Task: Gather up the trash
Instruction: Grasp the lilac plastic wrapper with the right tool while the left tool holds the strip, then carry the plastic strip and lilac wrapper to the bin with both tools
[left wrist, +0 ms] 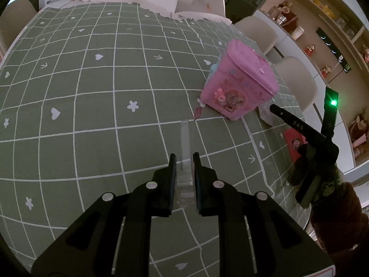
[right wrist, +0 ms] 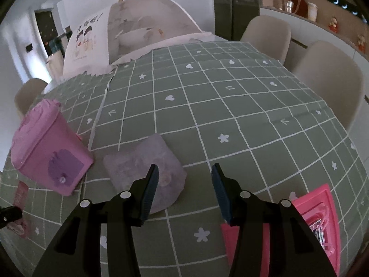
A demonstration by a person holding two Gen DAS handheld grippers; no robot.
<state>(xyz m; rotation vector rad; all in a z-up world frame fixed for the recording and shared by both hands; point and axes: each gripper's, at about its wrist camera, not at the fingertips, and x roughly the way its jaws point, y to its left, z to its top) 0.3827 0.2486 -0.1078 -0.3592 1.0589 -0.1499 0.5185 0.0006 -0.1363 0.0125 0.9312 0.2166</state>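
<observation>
Left wrist view shows the left gripper (left wrist: 184,159) nearly closed, its jaws clamping a clear plastic strip (left wrist: 185,138) that points toward 12 o'clock over the green checked tablecloth (left wrist: 92,115). At 1 o'clock stands a pink lidded bin (left wrist: 239,85), lid down, contents hidden. Right wrist view has the right gripper (right wrist: 185,173) spread wide, holding nothing; a translucent wrapper (right wrist: 147,168) lies under its left finger. A pink packet (right wrist: 320,219) at 4 o'clock is partly cut off.
</observation>
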